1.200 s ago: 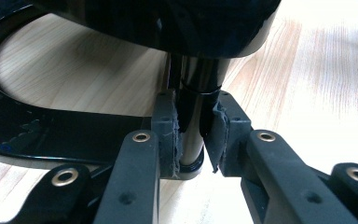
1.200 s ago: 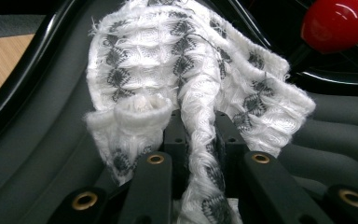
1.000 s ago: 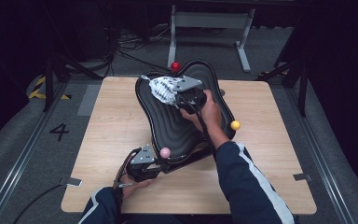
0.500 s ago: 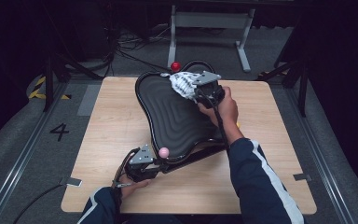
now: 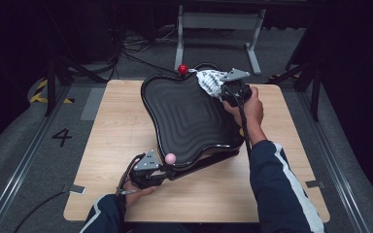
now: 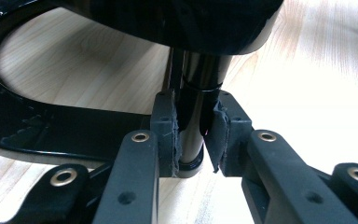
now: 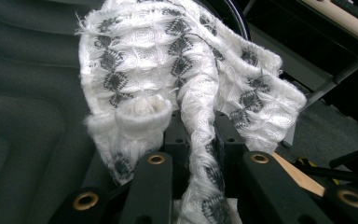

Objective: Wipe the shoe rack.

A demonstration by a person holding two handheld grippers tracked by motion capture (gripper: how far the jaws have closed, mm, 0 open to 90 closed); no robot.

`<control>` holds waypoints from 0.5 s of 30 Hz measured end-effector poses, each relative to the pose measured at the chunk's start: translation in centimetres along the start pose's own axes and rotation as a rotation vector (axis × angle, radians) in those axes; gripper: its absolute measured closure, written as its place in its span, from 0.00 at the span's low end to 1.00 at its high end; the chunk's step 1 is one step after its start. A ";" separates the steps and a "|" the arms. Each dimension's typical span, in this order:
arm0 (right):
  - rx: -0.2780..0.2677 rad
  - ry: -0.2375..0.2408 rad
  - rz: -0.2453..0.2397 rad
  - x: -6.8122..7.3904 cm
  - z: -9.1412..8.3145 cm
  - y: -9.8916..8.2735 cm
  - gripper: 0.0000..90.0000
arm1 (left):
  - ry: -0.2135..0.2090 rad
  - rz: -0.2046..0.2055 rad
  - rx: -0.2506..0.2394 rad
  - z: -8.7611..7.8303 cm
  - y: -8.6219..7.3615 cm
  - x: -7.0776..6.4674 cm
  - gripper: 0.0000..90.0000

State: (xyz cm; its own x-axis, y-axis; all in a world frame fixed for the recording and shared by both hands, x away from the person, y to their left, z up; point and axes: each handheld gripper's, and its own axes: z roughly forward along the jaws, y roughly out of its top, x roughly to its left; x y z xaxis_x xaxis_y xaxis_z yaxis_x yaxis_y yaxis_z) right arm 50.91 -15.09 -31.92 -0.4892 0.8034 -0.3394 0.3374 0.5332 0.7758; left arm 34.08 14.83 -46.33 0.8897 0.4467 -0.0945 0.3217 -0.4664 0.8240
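A black ridged tray [image 5: 184,116] stands raised on the wooden table, with a red knob [image 5: 182,69] at its far edge and a pink knob [image 5: 170,158] at its near left corner. My left gripper [image 5: 166,168] is shut on the black post [image 6: 196,93] under the pink knob, whose pads [image 6: 167,135] press it from both sides. My right gripper [image 5: 221,91] is at the tray's far right corner, shut on a white and grey patterned cloth [image 5: 210,81]. In the right gripper view the cloth [image 7: 168,60] drapes over the gripper [image 7: 200,135] and lies above the tray surface [image 7: 28,93].
The wooden table [image 5: 107,126] has bare room left of the tray and along its near edge. A grey metal stand [image 5: 218,22] and cables sit on the floor beyond the table. A floor mark "4" [image 5: 61,137] lies to the left.
My right gripper has carried the cloth across the tray, from its far left part to the far right corner. The left gripper has stayed on the post.
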 end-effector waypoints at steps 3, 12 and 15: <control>0.001 -0.003 -0.009 0.2 0.0 0.2 0.88 | -0.011 0.002 -0.001 0.0 0.0 0.1 0.81; -0.044 0.035 -0.054 2.2 -0.2 1.3 0.88 | -0.026 -0.014 -0.004 0.1 -0.1 0.2 0.81; -0.064 0.068 -0.079 3.6 -0.4 1.9 0.89 | -0.026 -0.010 -0.005 0.1 -0.1 0.2 0.81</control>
State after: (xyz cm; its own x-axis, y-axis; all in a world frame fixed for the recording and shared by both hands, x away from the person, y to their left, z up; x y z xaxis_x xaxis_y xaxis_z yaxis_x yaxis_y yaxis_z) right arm 49.47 -11.28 -31.42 -0.5667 0.7385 -0.3654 0.2450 0.5744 0.7810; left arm 34.27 14.87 -46.54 0.8946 0.4313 -0.1173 0.3293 -0.4585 0.8254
